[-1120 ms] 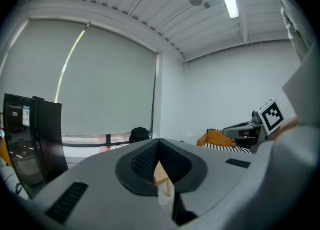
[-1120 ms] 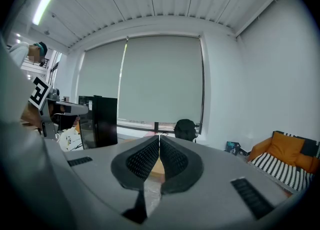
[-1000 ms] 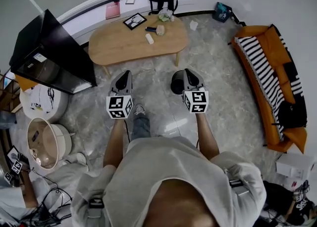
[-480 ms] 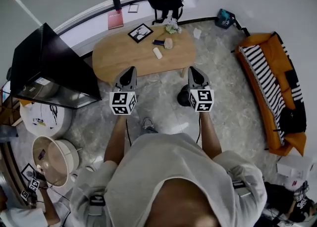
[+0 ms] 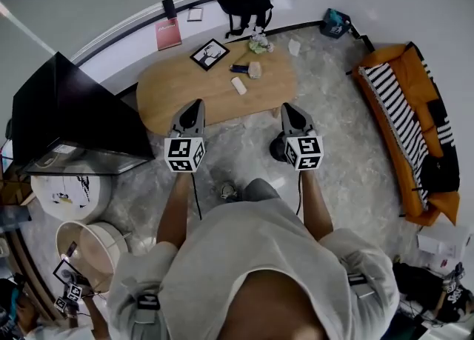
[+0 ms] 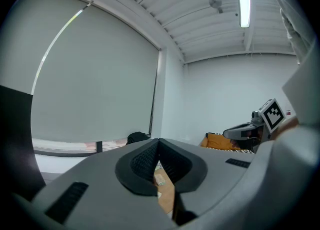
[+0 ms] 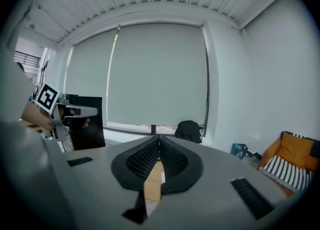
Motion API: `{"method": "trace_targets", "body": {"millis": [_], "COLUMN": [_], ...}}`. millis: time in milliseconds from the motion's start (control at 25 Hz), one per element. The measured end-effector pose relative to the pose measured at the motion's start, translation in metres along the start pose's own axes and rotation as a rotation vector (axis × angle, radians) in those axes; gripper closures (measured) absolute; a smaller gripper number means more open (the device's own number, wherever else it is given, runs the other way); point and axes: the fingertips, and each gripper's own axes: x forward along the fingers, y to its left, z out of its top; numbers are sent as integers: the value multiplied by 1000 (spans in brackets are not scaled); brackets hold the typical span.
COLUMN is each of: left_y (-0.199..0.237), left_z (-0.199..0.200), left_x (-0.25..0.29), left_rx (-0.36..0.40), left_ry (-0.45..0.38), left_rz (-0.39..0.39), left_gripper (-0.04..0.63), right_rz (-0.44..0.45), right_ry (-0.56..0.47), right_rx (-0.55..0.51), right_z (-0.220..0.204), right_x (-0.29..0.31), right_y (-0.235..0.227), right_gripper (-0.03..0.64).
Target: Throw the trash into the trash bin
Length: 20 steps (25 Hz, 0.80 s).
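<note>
Closer now to the oval wooden table, the left gripper and right gripper both have jaws pressed together, empty. Crumpled trash sits at the table's far edge. The black trash bin stands on the grey marble floor just beside the right gripper.

The setting was a home living room. A low oval light-wood desk stood on a grey marble-pattern floor. An orange sofa with a black-and-white striped cover, a large black flat-screen television and a wide window with a pale roller blind surrounded it.
</note>
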Motion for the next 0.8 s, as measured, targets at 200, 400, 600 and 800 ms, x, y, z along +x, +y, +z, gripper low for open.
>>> {"method": "trace_targets", "body": {"millis": [200, 400, 600, 800], "left_y": [16, 34, 52, 60], "left_z": [-4, -10, -4, 12], "left_x": [13, 27, 52, 85], "left_rx": [-4, -12, -13, 3], "left_ry": [15, 33, 35, 31], "left_rz": [13, 55, 104, 140], "left_gripper": [577, 577, 577, 577], "right_rz": [34, 60, 94, 152], "right_ry": [33, 39, 18, 7], "right_rx": [-14, -12, -19, -40], "right_z": [-3, -4, 12, 30], "right_x": [21, 56, 102, 144], "right_y": [4, -2, -18, -34], "right_gripper": [588, 588, 588, 588]}}
